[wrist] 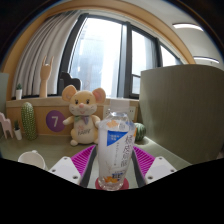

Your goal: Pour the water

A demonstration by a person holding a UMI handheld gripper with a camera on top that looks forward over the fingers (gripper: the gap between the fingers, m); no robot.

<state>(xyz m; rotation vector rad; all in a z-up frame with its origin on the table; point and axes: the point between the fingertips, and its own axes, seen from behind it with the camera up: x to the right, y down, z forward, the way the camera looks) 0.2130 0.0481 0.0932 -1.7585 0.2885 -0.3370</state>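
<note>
We see a plush mouse toy (83,110) sitting behind and left of the bottle (115,150), in front of a low cabinet (40,112) that carries a purple round "7" sign (55,122). A green cactus-shaped thing (29,120) stands left of that, with a small pinkish item (5,126) further left that we can't identify. A pale panel or box (180,112) fills the right side, and a small dark green object (140,131) sits at its base, partly behind the bottle. Behind everything there's a big window (110,55) with curtains (45,50) on the left, and ceiling lights (186,27) upper right. A white rounded thing (31,158), maybe a cup rim, is left of the tongs on the table (25,148); it's cut off, so we can't be sure. Nothing stands directly between the tongs and the bottle. The bottle's lower end is hidden by the dark border, and its label text is unreadable; we only make out blue print on white. The bottle is clear plastic, upright, neck pointing up, and sits right between the two fingers of the gripper (112,168), magenta pads (82,158) flanking it on both sides. The pads look right against its sides, but we cannot tell whether the tongs are clamping it or merely around it.
</note>
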